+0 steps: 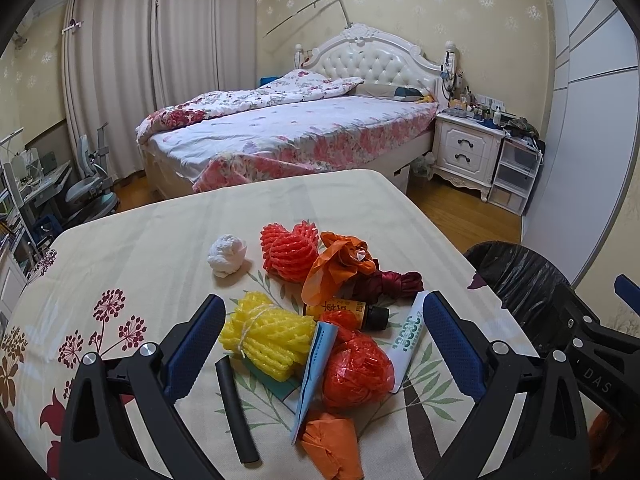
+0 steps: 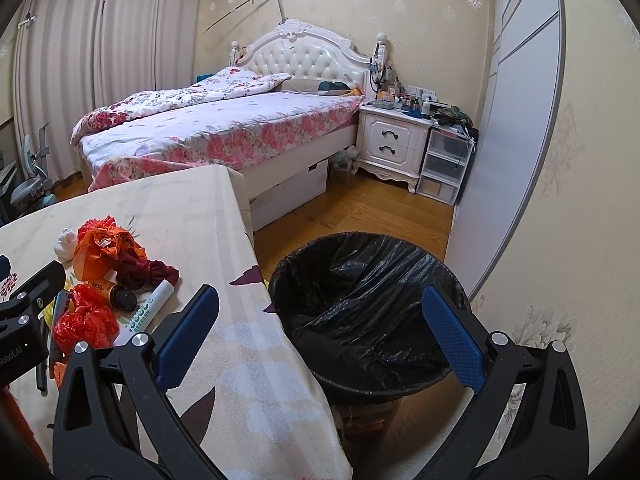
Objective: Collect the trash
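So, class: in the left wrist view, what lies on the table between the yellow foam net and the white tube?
Between the yellow foam net and the white tube lie a red plastic bag ball, a small brown bottle and a blue-white wrapper.

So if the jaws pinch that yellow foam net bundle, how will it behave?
The yellow foam net bundle will probably squash easily, since it's open mesh. It looks light for its size. The string around it should hold it together, so it likely lifts as one piece.

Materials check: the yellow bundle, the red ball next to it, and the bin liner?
Yellow bundle: looks like foam fruit netting, matte, open mesh ribs, tied with pale string. Red ball: likely thin plastic bag, crumpled, glossy highlights on creases. Bin liner: black plastic film, shiny, wrinkled, folded over the rim. All judged by look only.
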`<state>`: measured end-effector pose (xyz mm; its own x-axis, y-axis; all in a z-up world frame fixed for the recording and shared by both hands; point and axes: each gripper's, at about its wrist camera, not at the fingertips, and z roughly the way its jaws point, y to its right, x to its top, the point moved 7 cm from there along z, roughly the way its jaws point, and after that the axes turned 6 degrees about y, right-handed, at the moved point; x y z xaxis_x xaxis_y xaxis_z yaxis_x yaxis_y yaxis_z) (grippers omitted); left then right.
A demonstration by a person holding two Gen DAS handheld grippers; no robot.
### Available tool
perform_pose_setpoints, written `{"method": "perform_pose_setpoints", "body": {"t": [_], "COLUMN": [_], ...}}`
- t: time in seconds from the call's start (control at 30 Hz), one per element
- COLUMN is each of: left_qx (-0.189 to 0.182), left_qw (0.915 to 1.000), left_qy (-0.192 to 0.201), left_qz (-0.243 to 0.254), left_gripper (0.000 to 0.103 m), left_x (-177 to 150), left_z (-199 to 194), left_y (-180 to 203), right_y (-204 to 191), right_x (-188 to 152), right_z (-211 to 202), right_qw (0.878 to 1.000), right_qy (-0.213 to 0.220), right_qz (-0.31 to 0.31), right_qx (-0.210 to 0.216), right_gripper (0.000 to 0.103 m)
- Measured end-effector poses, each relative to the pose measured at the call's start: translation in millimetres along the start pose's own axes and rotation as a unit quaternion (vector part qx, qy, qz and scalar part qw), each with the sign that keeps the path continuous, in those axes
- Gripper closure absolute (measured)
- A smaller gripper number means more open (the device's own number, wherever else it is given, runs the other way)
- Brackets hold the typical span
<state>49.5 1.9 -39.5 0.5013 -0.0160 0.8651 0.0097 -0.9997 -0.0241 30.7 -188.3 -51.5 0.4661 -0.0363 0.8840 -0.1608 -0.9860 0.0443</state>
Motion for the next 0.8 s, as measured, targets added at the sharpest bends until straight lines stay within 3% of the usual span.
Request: {"method": "perform_pose_setpoints", "body": {"t": [0.8], "left_qx": [-0.003], "left_qw": [1.0000], "left_qy": [-0.005], "left_qz": [0.000], "left_gripper": [0.007], "left_x": [-6.1], "left_z": [10.6], "left_y": [1.4], "right_y": [-2.7], "right_x": [-3.8], "right_z": [5.4], "right_qw": [1.000], "right_qy": [-0.005], "right_qz": [-0.002], "right_qx": [-0.003], "right_gripper": [0.004]}}
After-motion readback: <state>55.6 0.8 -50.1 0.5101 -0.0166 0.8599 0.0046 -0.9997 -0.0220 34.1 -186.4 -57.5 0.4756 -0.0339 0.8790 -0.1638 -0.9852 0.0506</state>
